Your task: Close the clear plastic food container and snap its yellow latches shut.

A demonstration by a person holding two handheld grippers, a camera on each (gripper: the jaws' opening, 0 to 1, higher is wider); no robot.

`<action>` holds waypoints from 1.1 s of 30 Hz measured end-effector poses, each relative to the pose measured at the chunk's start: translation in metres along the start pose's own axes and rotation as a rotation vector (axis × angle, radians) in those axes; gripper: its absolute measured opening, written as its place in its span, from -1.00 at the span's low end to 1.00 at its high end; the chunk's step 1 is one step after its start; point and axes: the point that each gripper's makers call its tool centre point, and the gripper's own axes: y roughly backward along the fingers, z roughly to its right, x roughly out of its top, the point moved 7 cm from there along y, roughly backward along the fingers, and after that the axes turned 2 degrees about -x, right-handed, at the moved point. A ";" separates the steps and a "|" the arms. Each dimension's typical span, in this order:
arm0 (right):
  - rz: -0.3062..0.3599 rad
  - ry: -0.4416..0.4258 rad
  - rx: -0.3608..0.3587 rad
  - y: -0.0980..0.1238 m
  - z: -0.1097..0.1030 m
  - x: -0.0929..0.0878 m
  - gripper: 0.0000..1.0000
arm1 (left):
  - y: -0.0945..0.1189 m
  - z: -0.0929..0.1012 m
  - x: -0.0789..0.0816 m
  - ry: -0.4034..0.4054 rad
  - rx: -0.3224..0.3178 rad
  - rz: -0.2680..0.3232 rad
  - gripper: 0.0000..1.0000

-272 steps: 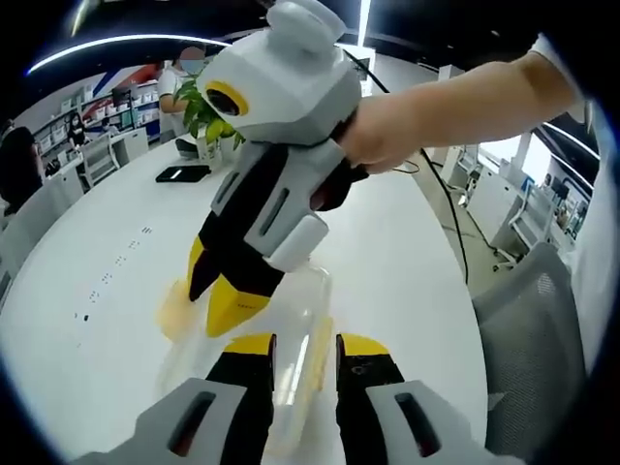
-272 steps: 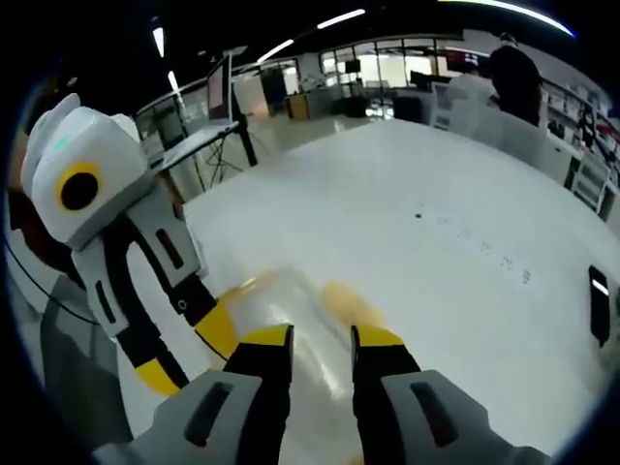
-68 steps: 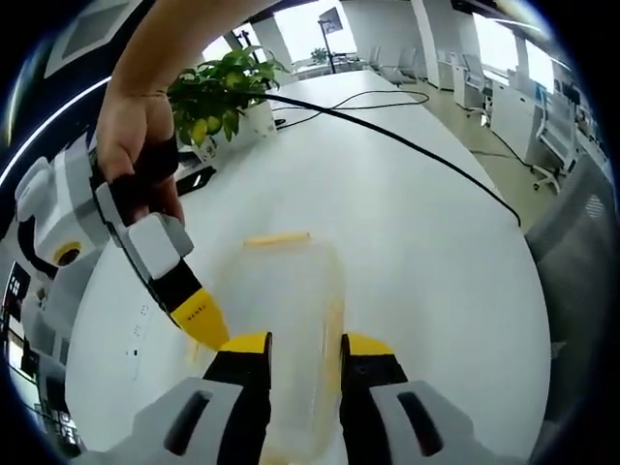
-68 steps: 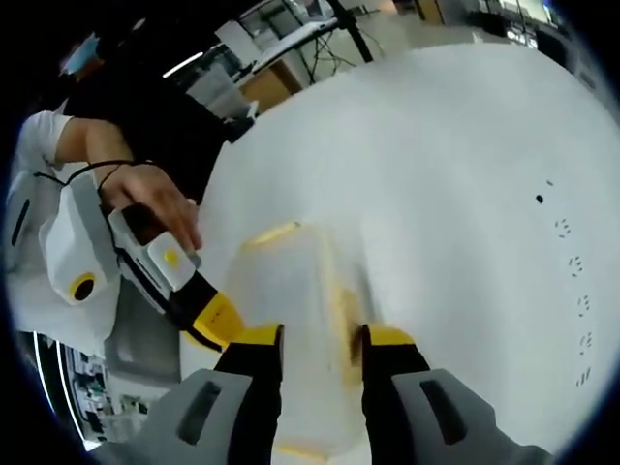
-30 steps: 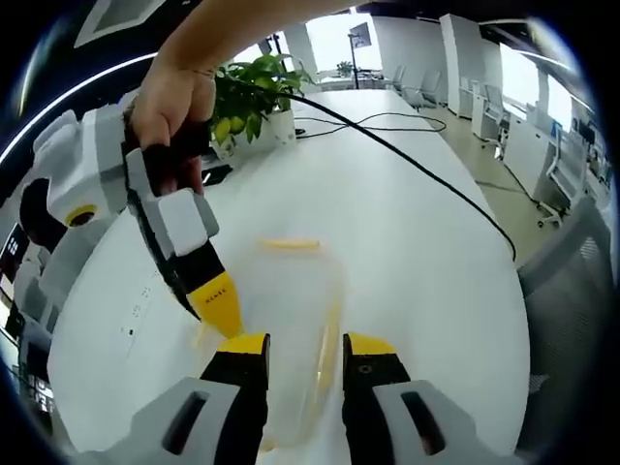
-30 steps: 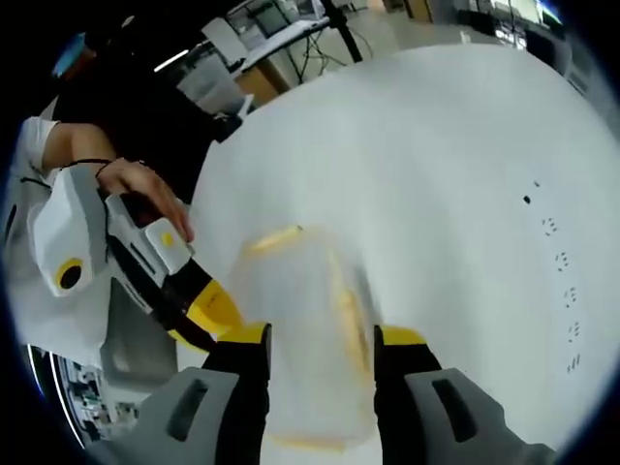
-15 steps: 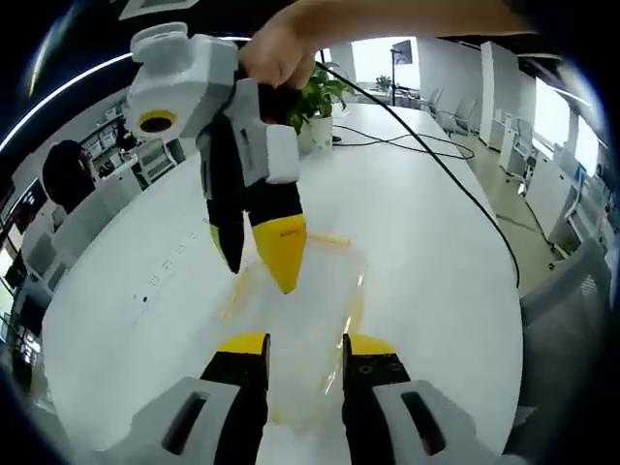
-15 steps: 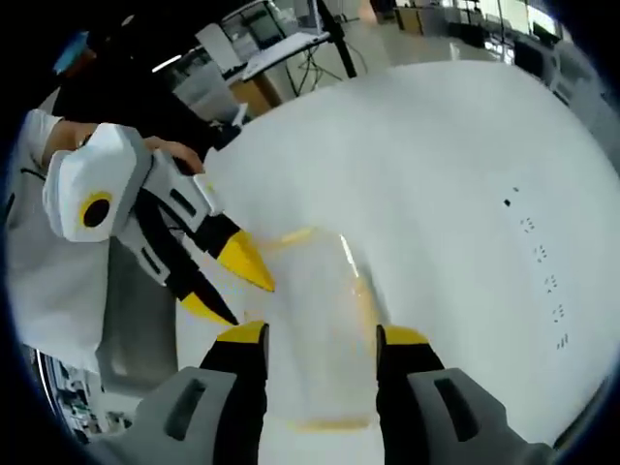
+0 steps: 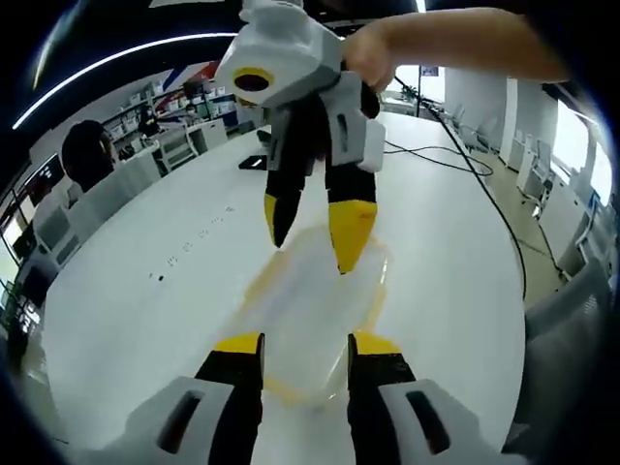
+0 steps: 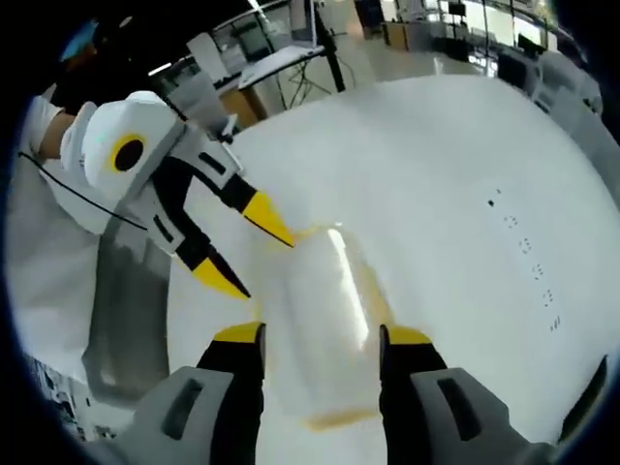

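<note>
A: Container (image 9: 315, 310) lies flat on the white table (image 9: 145, 320), lid seemingly down, between both tools.

B: And the latches (image 10: 334, 418)?

A: Yellow edges show; whether they are snapped is unclear. The left gripper (image 9: 302, 341) and right gripper (image 10: 320, 334) both stand with jaws apart, holding nothing.

B: So latch-pressing probably remains.

One clear container (image 9: 315, 320) with yellow latches (image 10: 368, 291), two grippers (image 9: 300, 347) (image 10: 320, 334), one white table (image 9: 145, 300), one cable (image 9: 484, 184).
</note>
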 end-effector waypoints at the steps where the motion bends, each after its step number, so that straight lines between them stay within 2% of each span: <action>1: 0.012 0.002 -0.010 0.000 -0.001 -0.001 -0.11 | 0.001 -0.001 -0.001 0.012 0.002 0.003 -0.44; 5: 0.063 -0.016 -0.039 -0.001 -0.004 -0.007 -0.11 | 0.003 -0.003 -0.006 0.049 0.018 0.016 -0.41; 9: 0.083 -0.029 -0.072 -0.001 -0.010 -0.017 -0.09 | 0.004 -0.002 -0.009 0.065 0.026 0.019 -0.38; 16: 0.181 -0.079 -0.143 0.004 -0.020 -0.027 -0.08 | 0.004 0.000 -0.014 0.099 0.042 0.029 -0.38; 33: 0.282 -0.146 -0.259 0.003 -0.043 -0.052 -0.07 | 0.007 0.001 -0.025 0.164 0.081 0.015 -0.35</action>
